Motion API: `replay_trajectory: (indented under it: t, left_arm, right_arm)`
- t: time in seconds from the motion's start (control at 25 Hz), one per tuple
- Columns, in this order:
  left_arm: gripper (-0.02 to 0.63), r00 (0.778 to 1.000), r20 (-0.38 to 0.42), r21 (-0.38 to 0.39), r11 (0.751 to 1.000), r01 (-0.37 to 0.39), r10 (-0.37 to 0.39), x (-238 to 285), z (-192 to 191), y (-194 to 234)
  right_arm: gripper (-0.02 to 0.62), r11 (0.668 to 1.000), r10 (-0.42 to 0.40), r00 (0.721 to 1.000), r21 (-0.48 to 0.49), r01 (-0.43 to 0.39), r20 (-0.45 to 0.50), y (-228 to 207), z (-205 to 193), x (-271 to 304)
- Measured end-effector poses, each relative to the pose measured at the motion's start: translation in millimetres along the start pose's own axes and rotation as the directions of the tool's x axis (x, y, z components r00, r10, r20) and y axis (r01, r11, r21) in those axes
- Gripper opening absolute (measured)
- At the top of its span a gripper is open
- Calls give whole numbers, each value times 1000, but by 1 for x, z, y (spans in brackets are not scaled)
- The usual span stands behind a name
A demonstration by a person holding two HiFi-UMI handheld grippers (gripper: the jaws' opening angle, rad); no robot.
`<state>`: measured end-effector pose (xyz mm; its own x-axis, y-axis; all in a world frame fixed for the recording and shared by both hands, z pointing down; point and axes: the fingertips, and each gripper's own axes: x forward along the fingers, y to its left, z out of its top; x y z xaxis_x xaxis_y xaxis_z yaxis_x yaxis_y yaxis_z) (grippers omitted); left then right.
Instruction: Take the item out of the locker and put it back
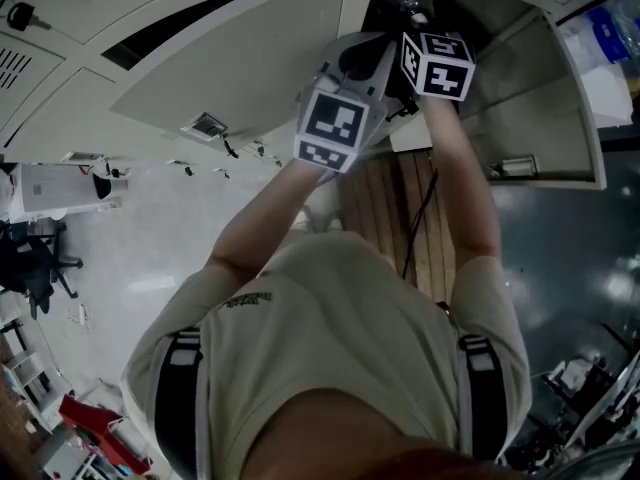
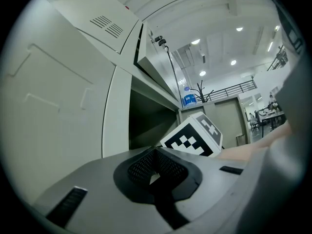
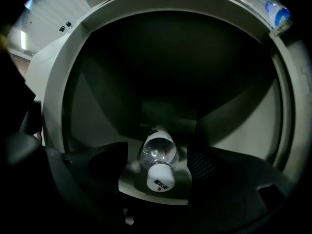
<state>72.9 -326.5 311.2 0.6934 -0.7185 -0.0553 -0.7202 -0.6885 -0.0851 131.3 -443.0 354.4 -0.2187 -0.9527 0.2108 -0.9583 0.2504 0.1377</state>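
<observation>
The right gripper reaches into the open locker with its jaws spread wide, standing on either side of a clear plastic bottle without pressing on it. The bottle lies on its side on the locker floor near the front edge, its white cap pointing out toward the gripper. The cap carries small dark print and a red dot, too small to read. The left gripper hangs outside, beside the locker door, with its jaws together and nothing between them.
</observation>
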Motion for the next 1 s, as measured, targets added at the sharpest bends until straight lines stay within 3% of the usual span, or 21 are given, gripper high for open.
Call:
replay_trajectory:
  t: [0.32,0.56,1.0]
  left_arm:
    - [12,1000,-6,-10,1000,10,-10,-1,-7,-1]
    - [12,1000,-12,-8,1000,18,-19,-1,-11,-1]
    - [12,999,-24,5,1000,30,-30,0,-15,-3]
  right_arm:
    - [385,1000,16,999,21,-16,-31,4,-15,16]
    - [278,999,-30,999,10,30,-10,-4,-12,17]
    - [272,999,-42,999,-9,42,20,-6,-8,15]
